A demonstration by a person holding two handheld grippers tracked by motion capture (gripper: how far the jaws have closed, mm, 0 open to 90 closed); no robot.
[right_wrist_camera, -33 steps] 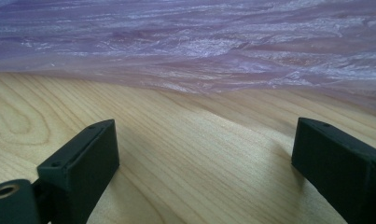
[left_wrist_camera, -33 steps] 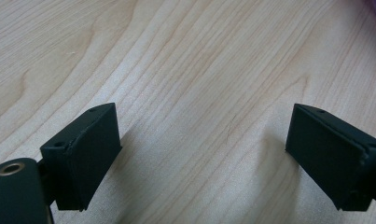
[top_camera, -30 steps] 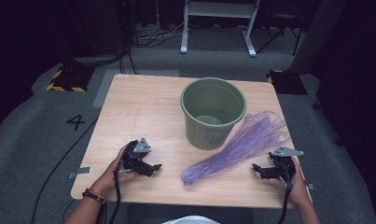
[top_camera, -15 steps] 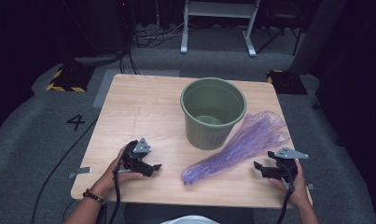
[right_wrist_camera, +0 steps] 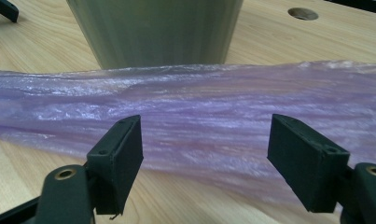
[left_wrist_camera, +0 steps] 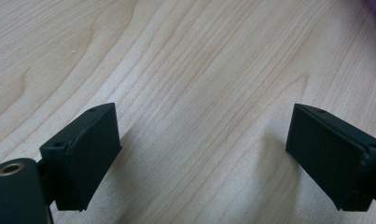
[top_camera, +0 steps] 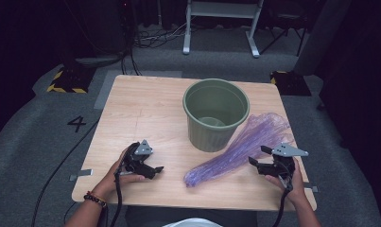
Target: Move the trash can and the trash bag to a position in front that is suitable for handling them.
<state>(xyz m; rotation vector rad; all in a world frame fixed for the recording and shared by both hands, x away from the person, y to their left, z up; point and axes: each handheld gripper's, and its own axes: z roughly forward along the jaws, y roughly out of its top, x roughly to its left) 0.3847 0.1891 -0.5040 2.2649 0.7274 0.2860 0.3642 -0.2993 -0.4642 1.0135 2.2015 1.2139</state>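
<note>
Now the right gripper [right_wrist_camera: 204, 154], fingers closing yet well apart and empty, faces the purple bag [top_camera: 240, 149]; pinch mid-bundle. Left gripper [left_wrist_camera: 202, 158] open, empty, over desk [top_camera: 145, 109].

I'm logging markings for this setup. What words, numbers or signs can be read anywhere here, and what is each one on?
"4": a dark numeral on the grey floor, left of the table.
Black-and-yellow hazard stripes: on a floor plate beyond the table's left corner; a sign, no words.
No lettering is readable on the green bucket, the purple bag or the grippers.
</note>
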